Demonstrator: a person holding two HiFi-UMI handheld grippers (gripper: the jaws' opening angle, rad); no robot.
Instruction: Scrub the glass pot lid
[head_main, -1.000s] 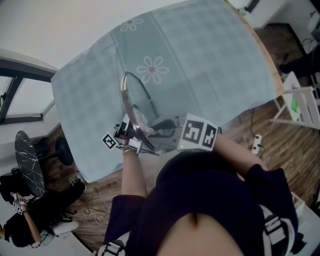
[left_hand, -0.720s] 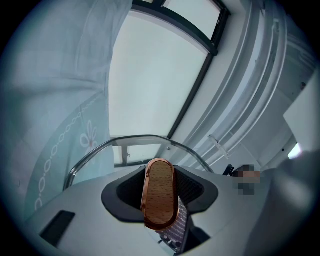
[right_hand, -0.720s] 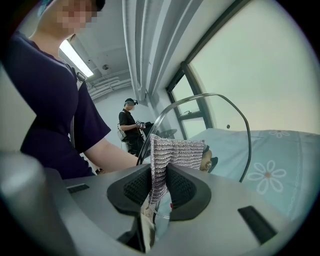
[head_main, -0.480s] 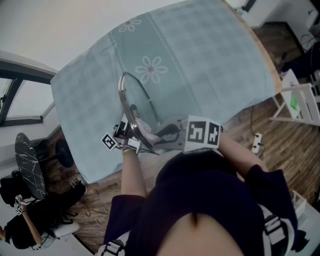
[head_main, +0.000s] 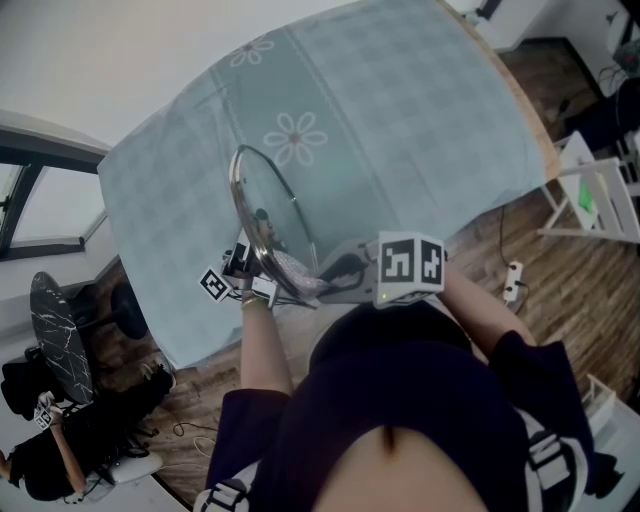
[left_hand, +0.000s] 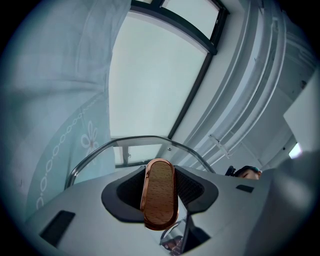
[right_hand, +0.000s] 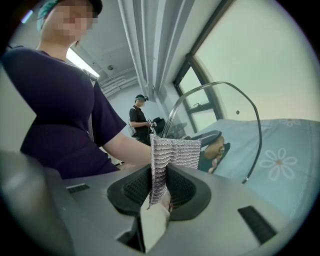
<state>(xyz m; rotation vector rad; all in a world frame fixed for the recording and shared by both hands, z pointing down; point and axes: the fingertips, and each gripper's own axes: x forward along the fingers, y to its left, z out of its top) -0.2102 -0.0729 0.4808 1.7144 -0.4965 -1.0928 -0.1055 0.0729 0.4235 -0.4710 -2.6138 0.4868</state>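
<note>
The glass pot lid (head_main: 262, 212) stands on edge above the near side of the table. My left gripper (head_main: 243, 277) is shut on its wooden knob (left_hand: 159, 197), and the metal rim (left_hand: 135, 140) arcs just beyond the jaws. In the right gripper view the rim (right_hand: 252, 117) curves over the knob (right_hand: 216, 148). My right gripper (head_main: 322, 281) is shut on a grey woven scrubbing cloth (right_hand: 172, 156). The cloth (head_main: 293, 266) lies against the lower part of the glass on the side facing me.
A teal checked tablecloth (head_main: 400, 120) with flower prints covers the table, and its edge drops to a wooden floor (head_main: 520, 240). A white rack (head_main: 600, 195) stands at the right. Dark bags and a stool (head_main: 60, 340) lie at the left. Another person (right_hand: 140, 117) stands by the window.
The right gripper and its cloth have slid down the glass toward the lid's lower edge and toward me. The left gripper and the lid have stayed put.
</note>
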